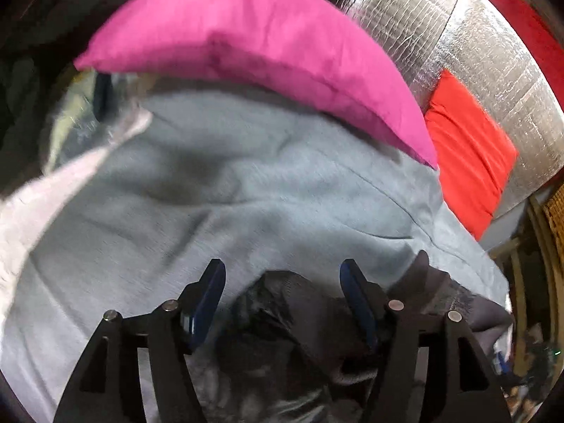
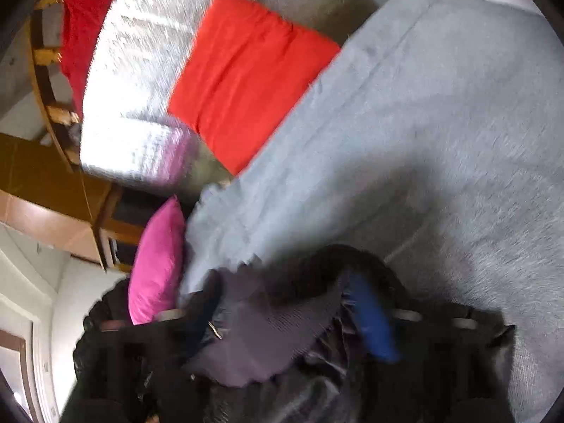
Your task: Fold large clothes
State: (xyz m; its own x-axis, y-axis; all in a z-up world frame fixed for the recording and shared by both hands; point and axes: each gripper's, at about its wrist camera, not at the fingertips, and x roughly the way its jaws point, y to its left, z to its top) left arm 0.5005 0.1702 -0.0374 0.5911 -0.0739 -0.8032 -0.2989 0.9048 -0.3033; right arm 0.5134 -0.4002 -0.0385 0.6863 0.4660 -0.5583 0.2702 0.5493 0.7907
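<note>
- The left tongs (image 1: 282, 275) stand open over a dark garment (image 1: 282, 317), its ribbed hem bunched between the blue pads (image 1: 211, 292) without being pinched.
- The right tongs (image 2: 282, 313) look open as well, with dark cloth draped loosely across them, though blur hides 1 finger.
- The garment lies at the near edge of the grey blanket (image 1: 229, 194) covering the bed; before regripping, I would pick the 2 hem corners and pull them apart evenly.
- Farther off, a pink pillow (image 1: 246, 42) and a red cushion (image 1: 465, 162) sit along the far edge.
</note>
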